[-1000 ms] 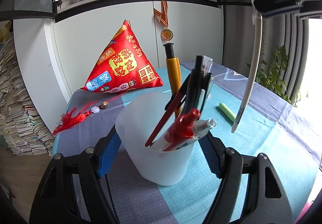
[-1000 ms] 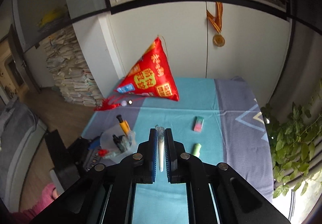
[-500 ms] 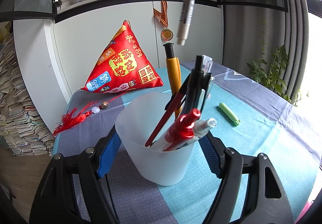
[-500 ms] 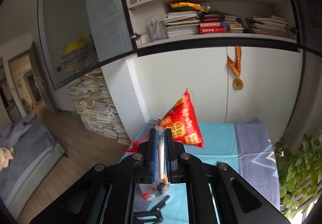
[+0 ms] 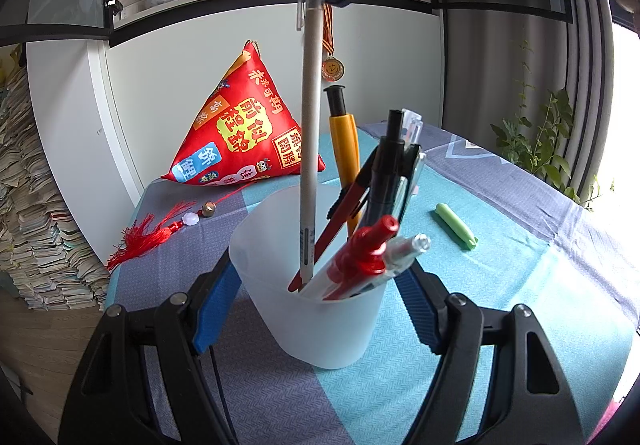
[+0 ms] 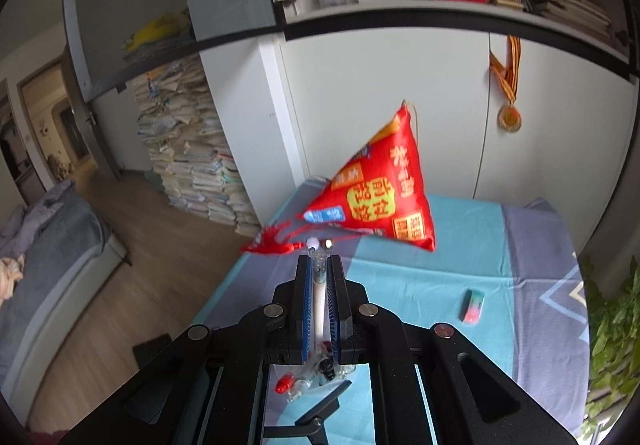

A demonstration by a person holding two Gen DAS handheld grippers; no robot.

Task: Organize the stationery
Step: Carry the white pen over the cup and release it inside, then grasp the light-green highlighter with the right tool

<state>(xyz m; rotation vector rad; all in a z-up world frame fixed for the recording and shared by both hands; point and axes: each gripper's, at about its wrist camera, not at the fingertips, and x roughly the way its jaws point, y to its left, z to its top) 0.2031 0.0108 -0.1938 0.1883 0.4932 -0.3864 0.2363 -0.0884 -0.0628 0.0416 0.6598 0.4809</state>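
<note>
My left gripper [image 5: 316,285] is shut on a frosted white plastic cup [image 5: 316,309] that stands on the table and holds several pens: red, black, orange and clear ones. My right gripper [image 6: 319,269] is shut on a white pen [image 6: 319,297]. In the left wrist view that white pen [image 5: 310,133] hangs upright from the right gripper [image 5: 316,1] above, with its lower tip inside the cup. A green highlighter [image 5: 456,225] lies on the cloth right of the cup. A pink-green eraser [image 6: 473,305] lies farther back.
A red pyramid cushion [image 5: 244,129] with a red tassel [image 5: 148,235] stands at the table's back left. A white cabinet with a hanging medal [image 5: 332,67] is behind the table. Potted plants [image 5: 540,141] are at the right. Paper stacks [image 5: 36,229] stand on the floor at the left.
My right gripper has come over the cup and lowered the white pen, so its tip is now inside the cup. The left gripper and cup have not moved.
</note>
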